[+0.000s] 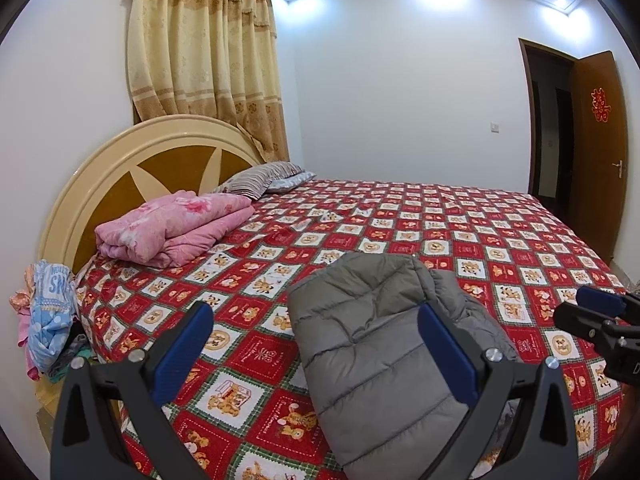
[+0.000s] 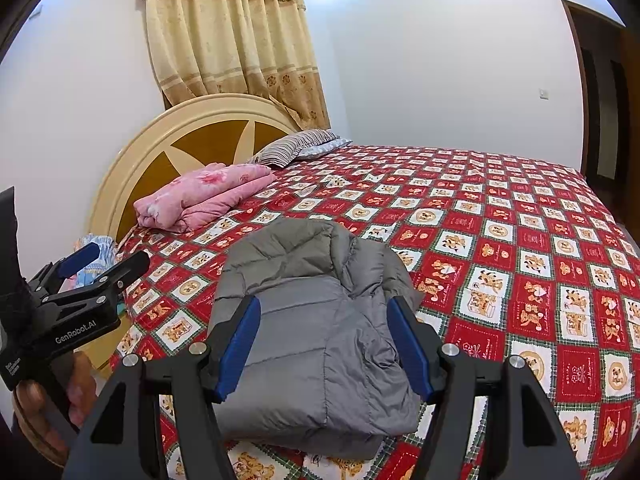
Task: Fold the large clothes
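Jaws spread on left gripper [image 1: 316, 344] and right gripper [image 2: 324, 344], nothing gripped; folded grey jacket [image 2: 312, 332] laid on bed [image 2: 520, 248].

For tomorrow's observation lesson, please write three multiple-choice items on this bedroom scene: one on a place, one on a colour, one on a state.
1. Where does the pink blanket lie?
A. by the headboard
B. on the floor
C. on the jacket

2. What colour is the jacket on the bed?
A. blue
B. grey
C. yellow

3. How is the right hand-held gripper?
A. shut on the jacket
B. shut on the curtain
C. open, holding nothing

Answers:
1 A: it sits folded on the bed's head end.
2 B: its quilted fabric is grey in both views.
3 C: its blue pads stand apart above the folded jacket, not pressing it.
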Demonstrator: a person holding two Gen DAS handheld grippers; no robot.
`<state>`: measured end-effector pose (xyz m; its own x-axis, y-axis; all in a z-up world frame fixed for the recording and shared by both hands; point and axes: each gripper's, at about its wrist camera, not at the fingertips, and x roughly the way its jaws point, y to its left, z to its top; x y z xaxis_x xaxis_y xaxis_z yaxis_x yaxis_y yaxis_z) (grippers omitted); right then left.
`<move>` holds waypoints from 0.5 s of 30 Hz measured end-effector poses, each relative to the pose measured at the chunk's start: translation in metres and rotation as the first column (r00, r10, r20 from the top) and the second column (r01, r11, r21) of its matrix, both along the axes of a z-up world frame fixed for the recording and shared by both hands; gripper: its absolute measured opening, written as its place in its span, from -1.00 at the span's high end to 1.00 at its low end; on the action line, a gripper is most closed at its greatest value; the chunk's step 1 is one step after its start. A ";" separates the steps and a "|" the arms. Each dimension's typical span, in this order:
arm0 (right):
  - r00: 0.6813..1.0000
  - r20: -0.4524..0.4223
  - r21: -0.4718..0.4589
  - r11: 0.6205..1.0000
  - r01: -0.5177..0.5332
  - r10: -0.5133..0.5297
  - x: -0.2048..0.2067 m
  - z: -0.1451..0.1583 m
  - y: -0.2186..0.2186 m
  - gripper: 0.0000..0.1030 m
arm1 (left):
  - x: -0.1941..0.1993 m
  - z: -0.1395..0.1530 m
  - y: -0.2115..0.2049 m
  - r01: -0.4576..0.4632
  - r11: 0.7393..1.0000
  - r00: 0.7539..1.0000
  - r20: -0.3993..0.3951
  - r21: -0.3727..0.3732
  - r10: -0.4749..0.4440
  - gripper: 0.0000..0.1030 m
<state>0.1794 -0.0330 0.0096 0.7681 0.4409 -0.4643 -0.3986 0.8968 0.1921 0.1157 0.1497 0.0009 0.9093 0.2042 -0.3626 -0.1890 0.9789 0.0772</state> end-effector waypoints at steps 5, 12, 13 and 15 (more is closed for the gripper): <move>1.000 -0.005 0.001 1.000 0.003 -0.003 0.001 -0.002 -0.001 -0.28 | -0.002 0.001 -0.002 0.000 1.000 1.000 0.014 0.012 0.000 -1.00; 1.000 -0.006 -0.004 1.000 0.005 -0.005 0.000 -0.006 -0.004 -0.28 | 0.004 0.000 -0.002 0.014 1.000 1.000 -0.016 0.013 -0.013 -1.00; 1.000 -0.006 -0.004 1.000 0.006 -0.006 0.000 -0.006 -0.004 -0.28 | 0.004 0.000 -0.001 0.011 1.000 1.000 -0.015 0.011 -0.011 -1.00; 1.000 -0.009 0.000 1.000 0.007 -0.007 0.001 -0.008 -0.006 -0.28 | 0.005 0.000 -0.002 0.018 1.000 1.000 -0.013 0.006 -0.018 -1.00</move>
